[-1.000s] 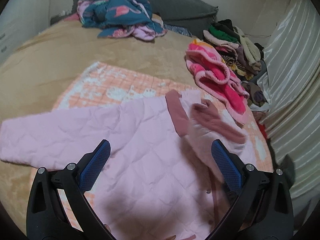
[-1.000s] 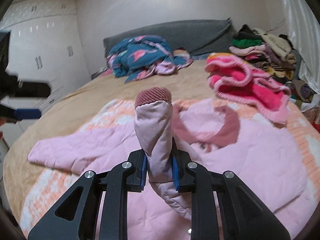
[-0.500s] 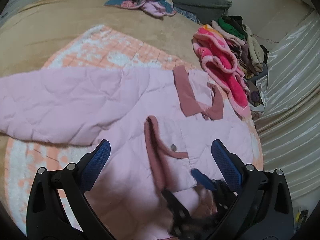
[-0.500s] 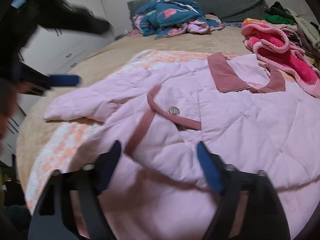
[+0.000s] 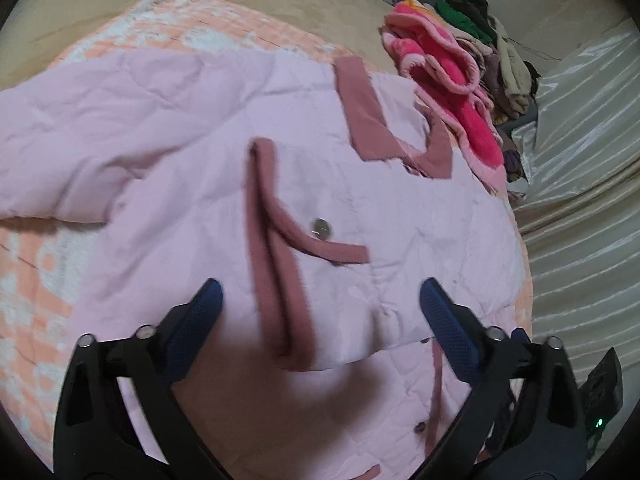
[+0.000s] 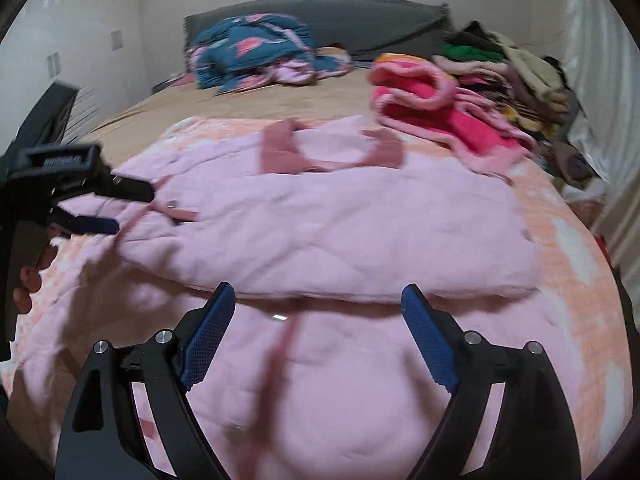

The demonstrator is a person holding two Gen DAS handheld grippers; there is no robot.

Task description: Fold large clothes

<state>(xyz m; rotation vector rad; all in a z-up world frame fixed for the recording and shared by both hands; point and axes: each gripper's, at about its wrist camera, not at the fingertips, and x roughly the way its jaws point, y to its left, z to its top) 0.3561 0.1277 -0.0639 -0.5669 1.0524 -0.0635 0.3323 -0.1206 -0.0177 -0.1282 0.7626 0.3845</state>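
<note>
left gripper [image 5: 320, 300]: jaws spread wide with nothing between them, hovering low over the jacket's middle, aimed toward the collar; in the right wrist view it shows at the far left [image 6: 100, 208] with the person's fingers [image 6: 24, 280] round its handle
jacket [image 5: 280, 208]: pink quilted, spread flat on the orange-and-white blanket [image 5: 36, 280] in the middle of the bed [image 5: 100, 12]; long axis runs from the hem near the grippers up to the collar [image 5: 364, 120]; one sleeve stretches out left of the collar, the other sleeve [image 5: 340, 264] is folded across the chest with its dark pink cuff [image 5: 268, 240] pointing toward the hem
right gripper [image 6: 316, 332]: jaws wide apart and holding nothing, low over the jacket's lower part, pointing at the collar
clothes pile [image 6: 480, 80]: stacked right of the collar, just off the jacket
change: a second ago the right gripper was clamped on the sleeve and held it upright; now the sleeve lies released across the chest, and the left gripper has come closer over the jacket
</note>
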